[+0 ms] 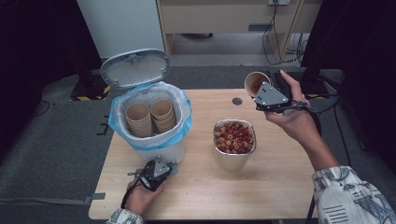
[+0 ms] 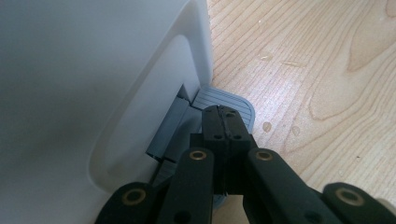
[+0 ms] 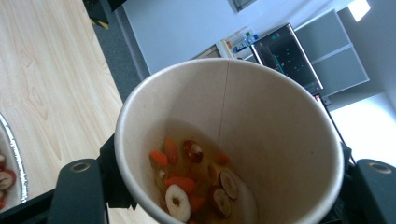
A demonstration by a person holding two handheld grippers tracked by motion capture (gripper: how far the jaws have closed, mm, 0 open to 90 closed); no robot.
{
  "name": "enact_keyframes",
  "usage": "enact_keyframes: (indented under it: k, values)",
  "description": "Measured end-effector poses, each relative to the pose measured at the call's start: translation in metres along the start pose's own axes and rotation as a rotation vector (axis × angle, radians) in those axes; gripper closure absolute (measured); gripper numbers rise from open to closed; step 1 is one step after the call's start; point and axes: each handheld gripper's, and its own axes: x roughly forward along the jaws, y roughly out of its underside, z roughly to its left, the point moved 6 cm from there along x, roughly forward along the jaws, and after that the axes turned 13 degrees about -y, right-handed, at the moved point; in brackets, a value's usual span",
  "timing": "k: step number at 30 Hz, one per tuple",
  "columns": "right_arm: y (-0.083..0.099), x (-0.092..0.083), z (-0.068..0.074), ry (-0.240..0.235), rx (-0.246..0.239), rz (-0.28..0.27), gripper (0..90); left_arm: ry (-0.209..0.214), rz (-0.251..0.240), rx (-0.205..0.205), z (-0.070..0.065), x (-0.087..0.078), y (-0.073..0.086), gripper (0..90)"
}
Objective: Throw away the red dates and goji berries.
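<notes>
Held by the right hand-held gripper (image 3: 224, 205), the paper cup (image 3: 229, 140) is tilted, mouth toward the camera; the left hand-held gripper (image 2: 225, 122), jaws together, presses the bin pedal (image 2: 224, 100).

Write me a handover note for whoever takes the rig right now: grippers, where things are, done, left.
Left gripper: shut, tips on the grey pedal at the foot of the white bin; lid is up.
Right gripper: shut on a paper cup, held up over the table's far right, tilted; cup holds liquid with sliced dried fruit.
Foil container of similar fruit pieces sits mid-table. Two stacks of used cups are already in the bin.
Done: bin opened, cup picked up.
Left, likely: empty the cup into the foil container, drop it in the bin, release the pedal.
</notes>
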Motion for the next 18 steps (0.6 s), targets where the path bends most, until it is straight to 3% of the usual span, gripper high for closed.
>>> enact_keyframes:
  k: [18]
  values:
    - [-0.014, -0.005, -0.007, 0.020, -0.112, 0.036, 29.2, 0.001, -0.001, -0.004, 0.000, 0.000, 0.000, 89.9]
